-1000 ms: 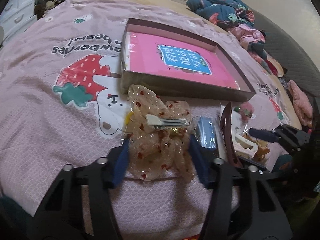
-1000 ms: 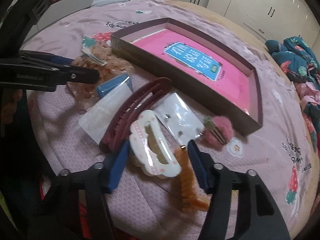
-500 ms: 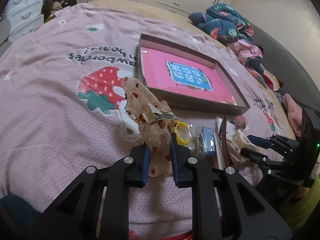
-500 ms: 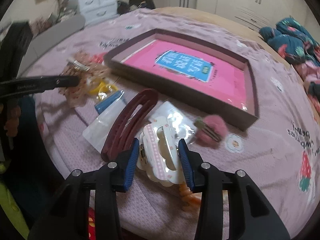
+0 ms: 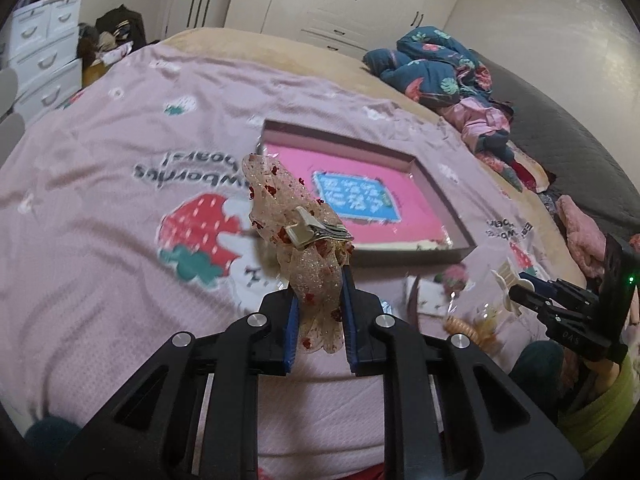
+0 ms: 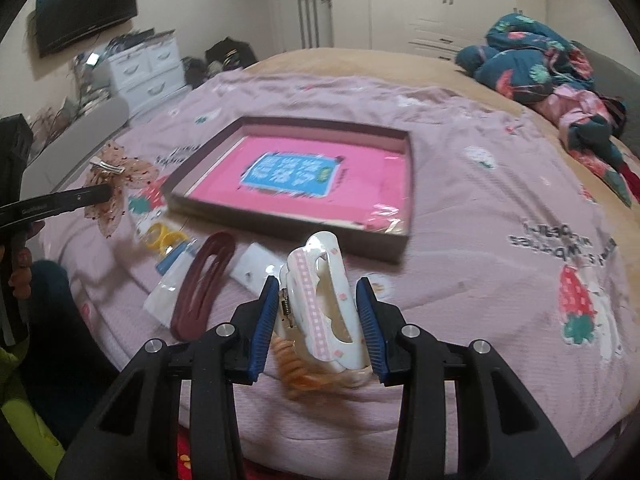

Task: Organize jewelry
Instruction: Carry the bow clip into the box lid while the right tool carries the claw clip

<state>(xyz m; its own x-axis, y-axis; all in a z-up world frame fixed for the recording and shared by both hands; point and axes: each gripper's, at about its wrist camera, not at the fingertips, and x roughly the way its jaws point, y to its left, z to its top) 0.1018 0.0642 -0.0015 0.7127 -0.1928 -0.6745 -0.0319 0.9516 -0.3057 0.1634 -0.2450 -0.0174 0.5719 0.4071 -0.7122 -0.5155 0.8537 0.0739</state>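
Pink strawberry-print bedding (image 6: pixel 500 184) covered the bed, with a shallow box (image 6: pixel 296 224) lined in bright pink lying on it. On the left, my left gripper (image 5: pixel 319 312) was clamped on a sheer gold bow clip (image 5: pixel 296 224), raised above the cover. A maroon claw clip (image 6: pixel 204 284) lay between. My right gripper (image 6: pixel 318 320) pinched a white claw clip (image 6: pixel 320 300), lifted clear near the box.

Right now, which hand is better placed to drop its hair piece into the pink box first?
Probably the left tool: its sheer bow clip hangs lifted by the box corner, while the right tool's white claw clip sits farther back.
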